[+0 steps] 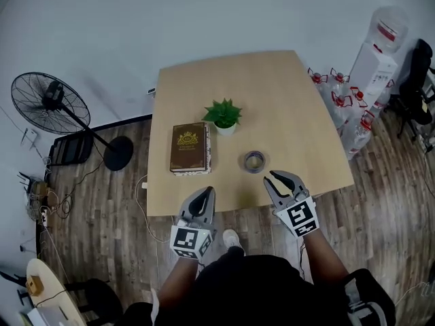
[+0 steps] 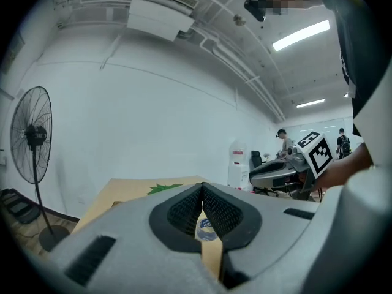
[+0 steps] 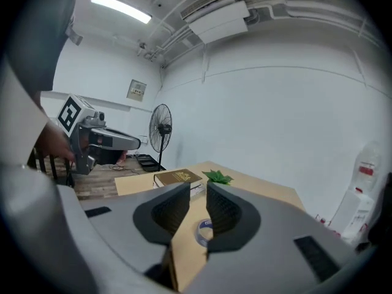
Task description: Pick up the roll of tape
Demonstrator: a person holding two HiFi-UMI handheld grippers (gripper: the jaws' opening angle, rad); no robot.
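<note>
Roll of tape (image 1: 254, 161) lying flat on the table (image 1: 285, 94), right of the book (image 1: 189, 148), not yet touched.

My right gripper (image 1: 282, 179) hovers right of the book and nearer me, close to the roll, its jaws a narrow gap apart with nothing between them. My left gripper (image 1: 204, 195), in front of the book's near edge, has its jaws pressed together and empty. I judge the gap too narrow for the roll, so I should spread wider and straddle one wall of the ring. In both gripper views my own jaws cover most of the roll, and its label is too small to read.
</note>
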